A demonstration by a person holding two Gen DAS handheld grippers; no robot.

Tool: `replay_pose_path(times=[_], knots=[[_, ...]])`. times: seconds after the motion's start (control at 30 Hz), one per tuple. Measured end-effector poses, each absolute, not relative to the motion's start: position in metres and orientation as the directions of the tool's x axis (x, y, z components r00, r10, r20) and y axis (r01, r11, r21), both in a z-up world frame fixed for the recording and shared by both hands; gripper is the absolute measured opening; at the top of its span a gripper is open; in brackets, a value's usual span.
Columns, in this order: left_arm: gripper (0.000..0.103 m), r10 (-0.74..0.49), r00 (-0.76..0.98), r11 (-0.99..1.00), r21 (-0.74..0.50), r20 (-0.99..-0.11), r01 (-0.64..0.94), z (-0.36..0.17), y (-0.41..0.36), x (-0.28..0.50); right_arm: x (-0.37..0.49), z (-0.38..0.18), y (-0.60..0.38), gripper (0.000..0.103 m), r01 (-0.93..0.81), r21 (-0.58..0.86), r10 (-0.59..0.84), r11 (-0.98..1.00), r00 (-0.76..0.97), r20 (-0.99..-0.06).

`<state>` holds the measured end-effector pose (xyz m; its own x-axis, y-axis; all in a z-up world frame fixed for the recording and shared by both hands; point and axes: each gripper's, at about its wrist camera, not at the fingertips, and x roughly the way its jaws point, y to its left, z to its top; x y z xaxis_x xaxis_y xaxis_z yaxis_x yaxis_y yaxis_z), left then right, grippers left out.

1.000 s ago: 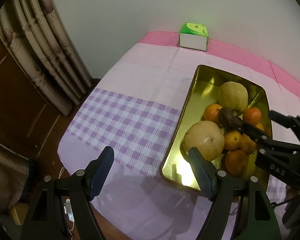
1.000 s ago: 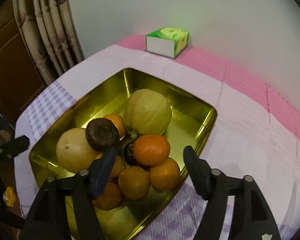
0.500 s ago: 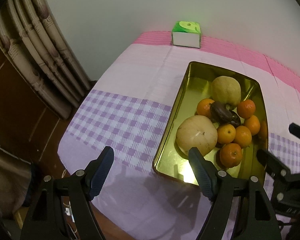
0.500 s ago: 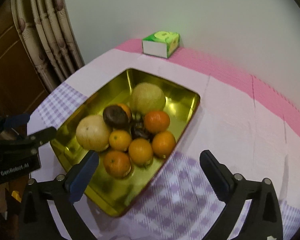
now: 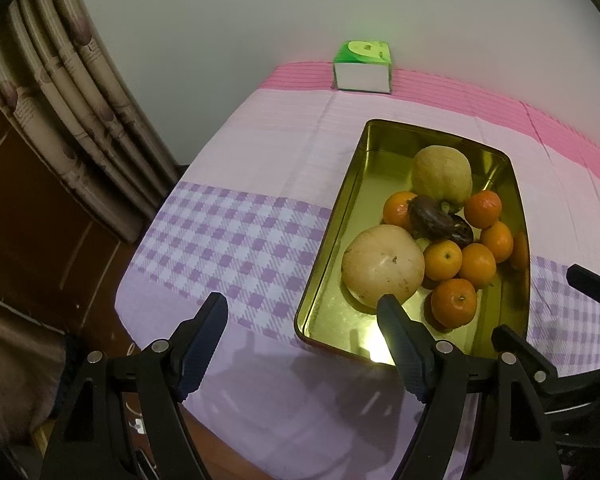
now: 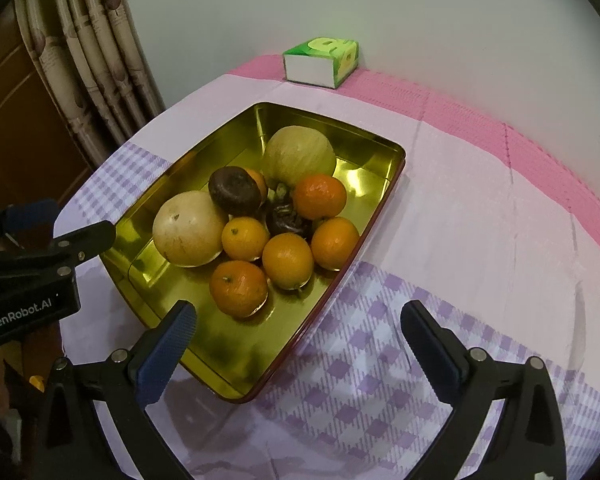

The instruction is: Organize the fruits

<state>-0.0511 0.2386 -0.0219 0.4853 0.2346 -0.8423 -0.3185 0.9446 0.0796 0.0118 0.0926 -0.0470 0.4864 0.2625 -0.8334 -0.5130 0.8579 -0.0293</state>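
Only the right view shows the second dark fruit (image 6: 287, 220). Both tools, left (image 5: 302, 326) and right (image 6: 298, 328), stand apart, empty, before the gold tray's (image 6: 324, 304) near edge; the right's jaws just widened.

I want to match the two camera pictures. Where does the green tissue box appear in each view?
Left wrist view: the green tissue box is at top centre, on the pink strip of cloth against the wall, beyond the tray's far end.
Right wrist view: the box is at top centre too, turned so a corner faces the camera.
Shared landmark: the gold tray of fruit lies nearer the camera than the box in both.
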Motion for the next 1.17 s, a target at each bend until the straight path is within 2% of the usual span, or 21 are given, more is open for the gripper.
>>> replay_pose_path(times=[1.17], knots=[[0.078, 0.218, 0.497, 0.956, 0.081, -0.84, -0.282, -0.0237, 0.229, -0.0502, 0.0072, -0.052, 0.0955, 0.102, -0.523, -0.02, 0.265, 0.852, 0.463, -0.846]])
